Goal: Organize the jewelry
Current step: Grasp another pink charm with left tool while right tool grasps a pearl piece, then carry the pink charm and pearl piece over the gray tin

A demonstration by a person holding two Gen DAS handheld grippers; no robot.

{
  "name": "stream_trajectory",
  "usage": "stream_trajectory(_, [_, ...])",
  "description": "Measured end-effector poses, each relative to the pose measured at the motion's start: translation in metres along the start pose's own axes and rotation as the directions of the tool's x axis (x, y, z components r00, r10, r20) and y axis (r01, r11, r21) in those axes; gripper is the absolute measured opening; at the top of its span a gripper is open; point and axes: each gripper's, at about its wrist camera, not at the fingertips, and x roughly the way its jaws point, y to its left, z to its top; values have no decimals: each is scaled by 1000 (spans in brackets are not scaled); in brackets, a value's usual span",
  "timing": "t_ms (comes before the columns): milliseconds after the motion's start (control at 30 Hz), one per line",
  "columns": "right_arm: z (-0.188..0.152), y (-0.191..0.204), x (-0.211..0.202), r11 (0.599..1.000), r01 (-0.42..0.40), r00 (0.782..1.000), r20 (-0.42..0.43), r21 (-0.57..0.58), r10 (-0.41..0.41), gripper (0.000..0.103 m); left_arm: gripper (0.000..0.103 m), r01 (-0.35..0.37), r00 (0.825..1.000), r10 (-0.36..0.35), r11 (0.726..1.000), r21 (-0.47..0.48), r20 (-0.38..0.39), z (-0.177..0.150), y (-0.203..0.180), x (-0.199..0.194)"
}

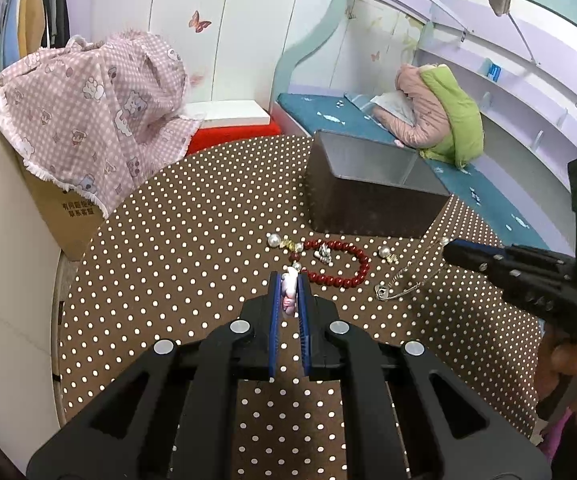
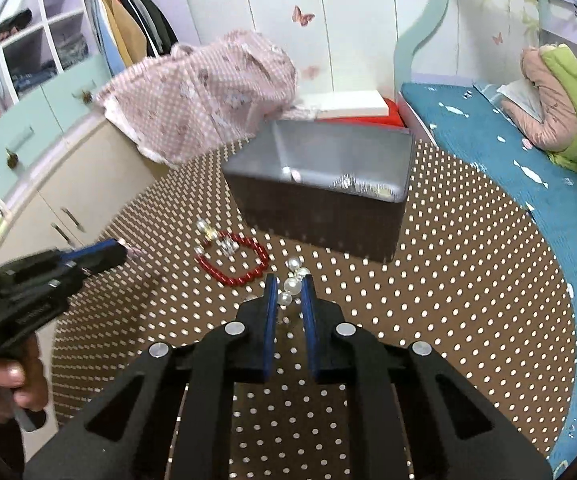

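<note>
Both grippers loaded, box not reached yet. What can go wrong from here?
1. The pearl piece sits at the very tip of the right gripper, mostly hanging free; it may slip before the box.
2. The left gripper pinches a small pink charm just above the red bracelet; it may snag.

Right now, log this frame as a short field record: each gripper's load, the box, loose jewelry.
left gripper: shut on pink-white charm
right gripper: holds pearl string between fingers
dark box: open, some jewelry inside
red bead bracelet: on dotted tablecloth, before the box
large safety pin: on cloth, right of bracelet
</note>
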Motion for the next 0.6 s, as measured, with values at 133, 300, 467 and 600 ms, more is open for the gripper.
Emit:
stream_trajectory(133, [16, 4, -23, 1000, -17, 999, 51, -13, 18, 10, 9, 13, 1000, -13, 1000, 8, 25, 10, -2, -11])
stream_trajectory(300, [39, 7, -54, 998, -16, 993, 119, -56, 23, 10, 9, 21, 997, -24, 999, 37, 76, 32, -10, -28])
stream_trajectory(467, [36, 5, -33, 996, 33, 999, 26, -80, -31, 16, 9, 17, 993, -25, 998, 62, 119, 48, -17, -38])
stream_trajectory(600, [5, 3, 12, 994, 72, 992, -93, -80, -80, 23, 9, 23, 995, -28, 998, 56, 100, 44, -20, -33])
